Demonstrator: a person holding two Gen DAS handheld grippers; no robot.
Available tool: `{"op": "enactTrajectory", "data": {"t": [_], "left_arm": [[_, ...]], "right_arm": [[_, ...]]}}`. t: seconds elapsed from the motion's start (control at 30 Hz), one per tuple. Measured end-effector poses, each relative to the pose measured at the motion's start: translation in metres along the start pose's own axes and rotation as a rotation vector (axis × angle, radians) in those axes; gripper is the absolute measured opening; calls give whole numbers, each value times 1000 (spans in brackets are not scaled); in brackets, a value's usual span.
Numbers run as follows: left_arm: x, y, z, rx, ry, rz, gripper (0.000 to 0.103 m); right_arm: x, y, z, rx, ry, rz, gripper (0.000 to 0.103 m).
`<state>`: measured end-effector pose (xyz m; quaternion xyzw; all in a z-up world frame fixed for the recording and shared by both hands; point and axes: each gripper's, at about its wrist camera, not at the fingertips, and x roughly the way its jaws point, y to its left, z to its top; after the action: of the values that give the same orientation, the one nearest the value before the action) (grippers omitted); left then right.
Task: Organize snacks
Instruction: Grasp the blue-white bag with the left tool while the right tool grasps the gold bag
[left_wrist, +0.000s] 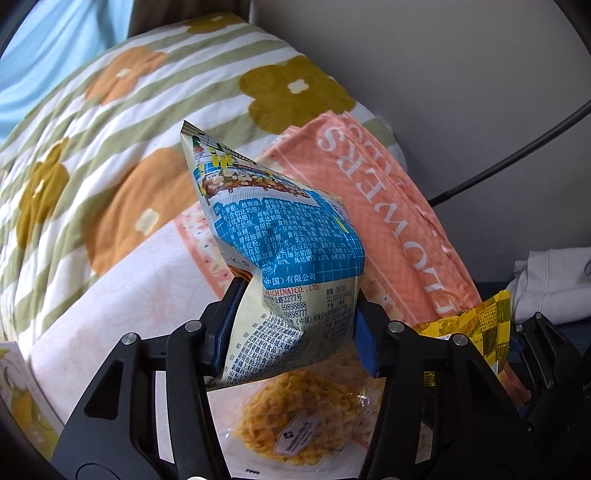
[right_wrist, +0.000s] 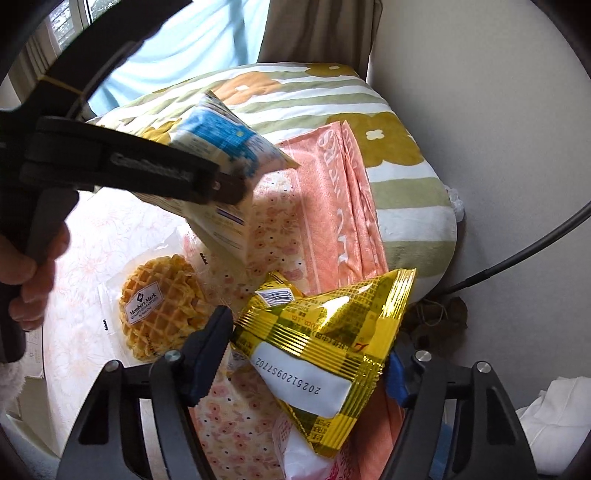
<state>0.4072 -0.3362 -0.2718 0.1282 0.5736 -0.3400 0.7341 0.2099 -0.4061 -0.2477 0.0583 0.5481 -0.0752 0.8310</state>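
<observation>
My left gripper is shut on a crumpled blue-and-cream snack bag, pinched near its lower half and held up off the surface. Under it lies a round waffle in a clear wrapper. In the right wrist view the same bag sticks out of the left gripper at the upper left, and a hand holds that gripper's handle. My right gripper is shut on a shiny gold snack packet, both pads pressing its sides. The waffle lies to its left.
A folded orange cloth with white lettering lies beside a quilt with green stripes and flowers. A second small gold packet and a white-and-pink packet lie under the held one. A black cable and white fabric are by the wall.
</observation>
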Motion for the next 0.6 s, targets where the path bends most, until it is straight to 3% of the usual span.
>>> {"op": "enactTrajectory", "data": {"t": [0.37, 0.6], "left_arm": [[-36, 12, -25, -71, -39, 42, 50], [-89, 18, -46, -133, -118, 79, 50]], "right_arm": [[-4, 4, -7, -19, -4, 3, 62], [-40, 8, -3, -38, -83, 35, 61]]}}
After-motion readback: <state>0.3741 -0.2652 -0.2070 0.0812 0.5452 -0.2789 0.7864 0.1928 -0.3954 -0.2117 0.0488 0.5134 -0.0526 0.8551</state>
